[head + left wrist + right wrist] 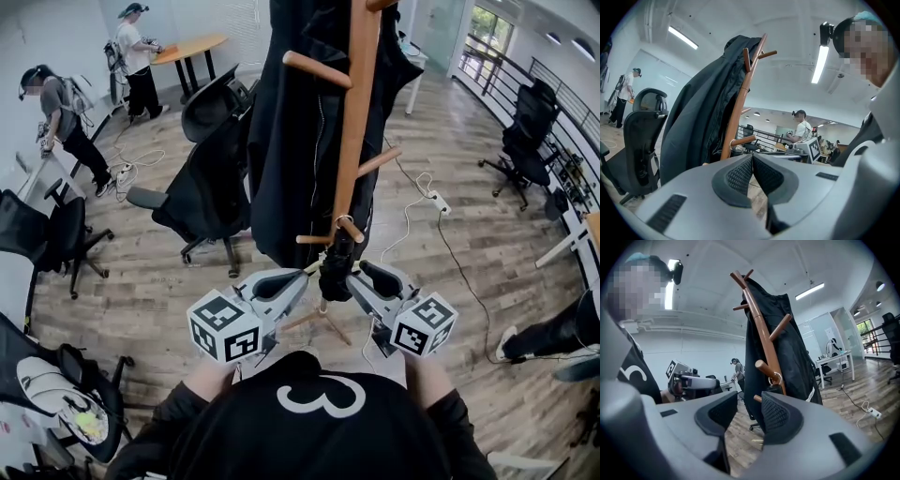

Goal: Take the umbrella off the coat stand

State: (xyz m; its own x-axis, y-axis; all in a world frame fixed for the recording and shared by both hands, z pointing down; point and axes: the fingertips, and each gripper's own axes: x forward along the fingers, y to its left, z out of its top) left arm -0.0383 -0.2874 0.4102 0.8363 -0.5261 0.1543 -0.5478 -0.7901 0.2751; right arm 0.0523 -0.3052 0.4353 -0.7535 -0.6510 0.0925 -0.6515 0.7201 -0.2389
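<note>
Head view first: the coat stand (356,122) is right in front of the person, with a black coat (295,141) draped over its left side. The umbrella (335,267), dark and folded, hangs low on the pole from a short peg (349,228), just above the wood floor (469,281). The left gripper (298,279) and right gripper (361,277) sit on either side of it, tips very near it; can't really tell from up here if either touches. An office chair (202,187) stands off to the left, further back.

Left gripper view: its jaws are pressed together, pad against pad, nothing caught in them (752,157). The stand's pole (740,101) and the coat (693,117) rise just past the tips. The umbrella itself I can't make out here.

Right gripper view: jaws are clearly apart (750,401), just floor in the gap. The umbrella's top (774,389) peeks over the right-hand jaw, hanging from a loop (776,378) on the peg, outside the gap.
</note>
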